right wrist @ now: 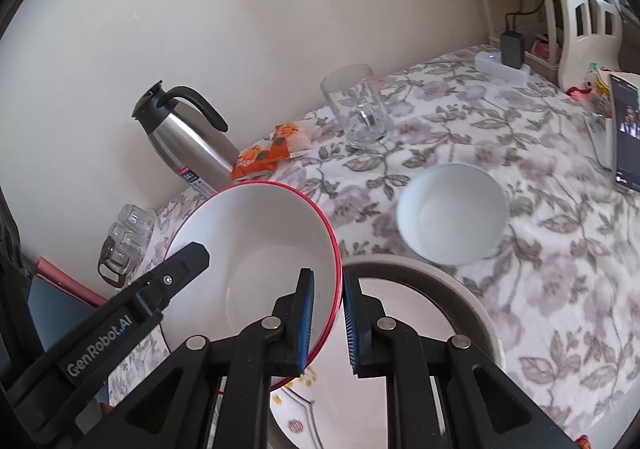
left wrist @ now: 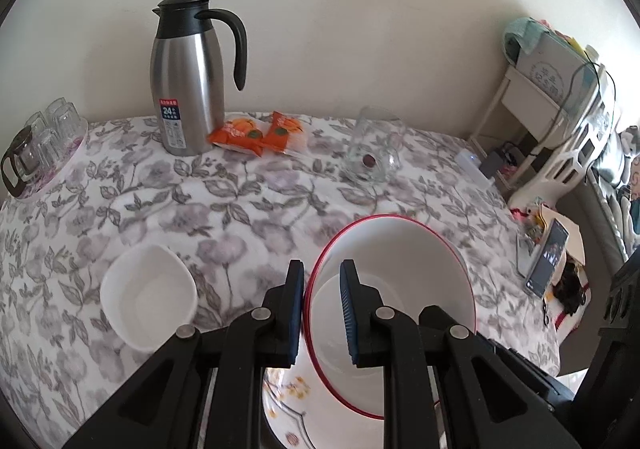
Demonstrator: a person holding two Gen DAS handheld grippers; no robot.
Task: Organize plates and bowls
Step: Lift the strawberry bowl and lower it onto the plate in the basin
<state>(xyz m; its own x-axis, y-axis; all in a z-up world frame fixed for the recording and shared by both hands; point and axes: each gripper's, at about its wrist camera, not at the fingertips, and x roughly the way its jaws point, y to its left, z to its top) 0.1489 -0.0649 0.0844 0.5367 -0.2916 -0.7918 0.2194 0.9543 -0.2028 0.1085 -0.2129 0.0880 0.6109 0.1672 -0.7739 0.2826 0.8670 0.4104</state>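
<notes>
With my left gripper [left wrist: 320, 313] and right gripper [right wrist: 328, 323] both clamped on the rim of the white red-rimmed bowl [right wrist: 256, 249], held above the flowered plate [right wrist: 400, 305], two small white bowls [right wrist: 452, 213] remain unstacked on the table.

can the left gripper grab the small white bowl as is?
Probably not yet. The left gripper is shut on the rim of the red-rimmed bowl, as is the right gripper on the opposite rim. The path across the table to the small white bowl looks free, but its jaws are occupied.
</notes>
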